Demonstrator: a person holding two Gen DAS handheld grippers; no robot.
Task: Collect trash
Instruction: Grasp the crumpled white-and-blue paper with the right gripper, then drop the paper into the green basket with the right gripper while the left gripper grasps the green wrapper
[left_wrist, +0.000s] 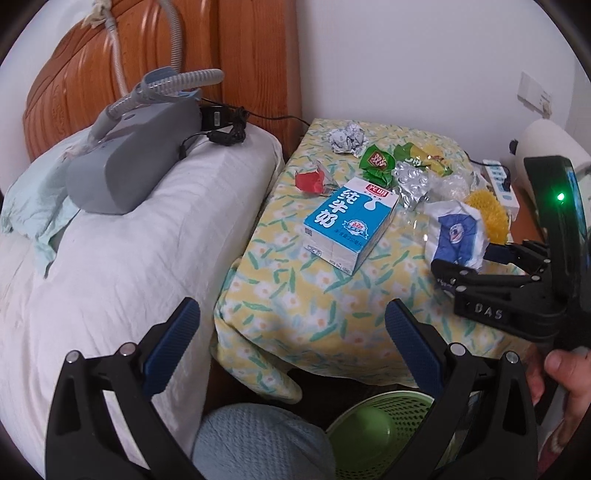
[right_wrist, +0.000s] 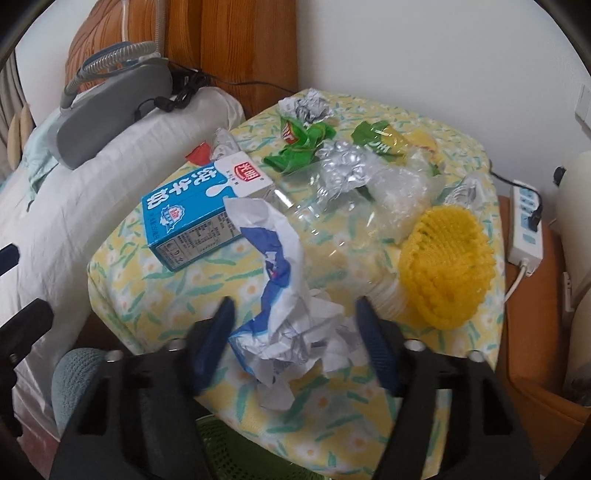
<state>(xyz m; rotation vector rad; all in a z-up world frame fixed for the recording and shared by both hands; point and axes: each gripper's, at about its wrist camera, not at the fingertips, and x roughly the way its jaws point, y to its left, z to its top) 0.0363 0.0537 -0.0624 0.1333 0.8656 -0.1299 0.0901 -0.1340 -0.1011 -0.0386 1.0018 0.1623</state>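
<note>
Trash lies on a table under a yellow floral cloth (left_wrist: 295, 306). My right gripper (right_wrist: 295, 339) is shut on a crumpled white and blue paper (right_wrist: 288, 325), its blue pads touching the paper's two sides at the table's front edge. In the left wrist view that gripper (left_wrist: 463, 258) is at the right with the paper (left_wrist: 458, 232) in its fingers. My left gripper (left_wrist: 291, 343) hangs open and empty in front of the table. A blue milk carton (left_wrist: 351, 221) lies in the middle, behind it a red wrapper (left_wrist: 312, 179), green wrappers (left_wrist: 376, 164) and a paper ball (left_wrist: 345, 136).
A green mesh bin (left_wrist: 380, 435) stands on the floor under the table's front edge. A yellow foam net (right_wrist: 447, 269) and clear plastic (right_wrist: 399, 192) lie right of the paper. A grey machine (left_wrist: 136, 155) rests on the pillow at left. A power strip (right_wrist: 526, 221) sits at right.
</note>
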